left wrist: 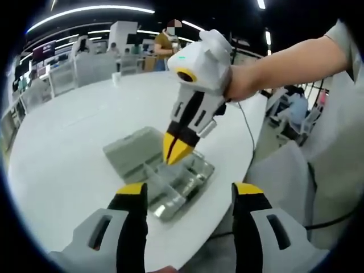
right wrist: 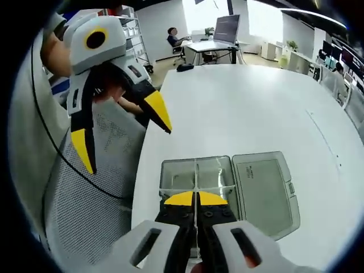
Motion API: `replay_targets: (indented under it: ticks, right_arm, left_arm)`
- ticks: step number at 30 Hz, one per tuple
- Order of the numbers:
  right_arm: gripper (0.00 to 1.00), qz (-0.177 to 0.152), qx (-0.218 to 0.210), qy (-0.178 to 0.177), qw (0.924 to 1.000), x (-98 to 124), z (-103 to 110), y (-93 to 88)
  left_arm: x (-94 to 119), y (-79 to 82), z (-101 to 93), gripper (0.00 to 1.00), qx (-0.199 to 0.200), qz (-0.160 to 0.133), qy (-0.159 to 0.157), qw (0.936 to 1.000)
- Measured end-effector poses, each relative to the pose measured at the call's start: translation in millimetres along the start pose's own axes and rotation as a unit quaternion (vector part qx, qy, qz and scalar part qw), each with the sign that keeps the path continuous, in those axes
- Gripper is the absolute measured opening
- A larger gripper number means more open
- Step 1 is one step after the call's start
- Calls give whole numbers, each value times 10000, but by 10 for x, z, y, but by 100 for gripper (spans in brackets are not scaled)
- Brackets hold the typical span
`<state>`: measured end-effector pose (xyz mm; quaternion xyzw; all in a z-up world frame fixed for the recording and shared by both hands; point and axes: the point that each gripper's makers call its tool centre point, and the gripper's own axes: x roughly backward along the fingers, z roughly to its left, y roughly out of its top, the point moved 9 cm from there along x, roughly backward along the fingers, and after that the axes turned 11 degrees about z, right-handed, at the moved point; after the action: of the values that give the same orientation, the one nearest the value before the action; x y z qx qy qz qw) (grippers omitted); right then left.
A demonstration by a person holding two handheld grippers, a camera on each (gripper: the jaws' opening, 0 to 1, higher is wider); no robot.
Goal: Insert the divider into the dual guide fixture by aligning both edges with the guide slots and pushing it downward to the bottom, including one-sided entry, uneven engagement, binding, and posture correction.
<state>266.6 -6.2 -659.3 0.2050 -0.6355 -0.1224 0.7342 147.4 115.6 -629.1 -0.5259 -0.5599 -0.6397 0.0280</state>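
Divider pinched over the fixture

Divider point(right wrist: 196, 185), a clear thin sheet, stands on edge in the fixture point(right wrist: 196, 176), across its middle, and we see our right gripper point(right wrist: 196, 199) closed on its top edge. The fixture, a clear open box with its grey lid point(right wrist: 264, 187) folded flat beside it, sits at the near edge of the white table point(right wrist: 239, 108). Our left gripper point(left wrist: 187, 190) hangs with its jaws wide apart, gripping nothing, off the table edge above a mesh chair point(right wrist: 85, 193). Desks and seated people lie beyond.
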Motion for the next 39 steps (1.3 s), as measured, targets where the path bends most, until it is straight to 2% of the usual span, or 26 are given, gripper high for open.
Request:
replay_targets:
  ticks: [11, 12, 25, 26, 31, 32, 33, 35, 39]
  right_arm:
    - [0, -353, -238, 26, 9991, 24, -18, -96]
    - [0, -396, -94, -23, 9992, 20, -8, -97]
    - [0, -547, 37, -15, 9985, 14, -35, -113]
    - [0, -564, -216, 54, 9982, 9, -23, -122]
    - [0, -594, -243, -15, 9979, 6, -11, -132]
    - [0, -626, -238, -27, 9977, 3, -5, -139]
    - [0, -659, -44, -93, 9978, 0, -5, -132]
    - [0, -652, -193, -42, 9977, -1, -1, -136]
    - [0, -645, -61, -42, 9979, -4, -15, -122]
  left_arm:
    - [-5, -6, -8, 58, -3, 4, 0, 10000]
    - [-4, -2, -10, 58, -7, 7, 2, 10000]
    - [-6, 0, -6, 58, -8, 5, 7, 10000]
    - [-3, 6, -11, 58, -24, 9, 10, 10000]
    - [4, 4, 3, 58, -20, 17, 19, 10000]
    - [6, 6, 6, 58, -22, 10, 22, 10000]
    - [7, 9, 5, 58, -25, 10, 25, 10000]
    - [4, 17, 0, 58, -44, 17, 17, 10000]
    - [3, 30, -15, 58, -54, 9, 10, 10000]
